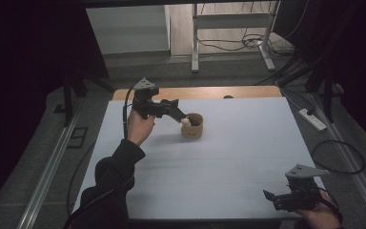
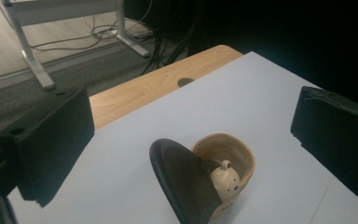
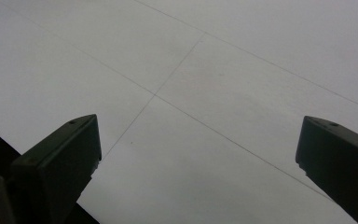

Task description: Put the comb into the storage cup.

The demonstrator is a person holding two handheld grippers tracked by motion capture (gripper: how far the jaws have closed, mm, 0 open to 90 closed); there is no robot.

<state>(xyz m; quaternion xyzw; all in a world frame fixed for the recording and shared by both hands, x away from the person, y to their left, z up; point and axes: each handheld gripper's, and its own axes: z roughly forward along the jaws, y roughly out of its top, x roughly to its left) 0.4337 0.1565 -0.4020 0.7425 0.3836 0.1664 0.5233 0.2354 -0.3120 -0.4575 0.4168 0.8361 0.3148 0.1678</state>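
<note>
My left gripper (image 1: pixel 183 119) hovers at the wooden cup (image 1: pixel 193 126), far left-centre on the worktop (image 1: pixel 228 162), fingers wide, holding nothing. Small figure (image 2: pixel 225 179) and dark disc (image 2: pixel 182 186) lean inside. A careless nudge could tip the cup. Right gripper (image 1: pixel 271 198) rests near-right, fingers wide, empty.

From where I stood, no word, number or brand could be read anywhere. The wooden cup (image 2: pixel 228 154) bore some small dark marks low on its side, too small and too blurred to make out. The little pale figure (image 2: pixel 224 179) in the cup showed only a few dark dots, and the white surface (image 1: pixel 228 162) carried thin lines but no writing.
</note>
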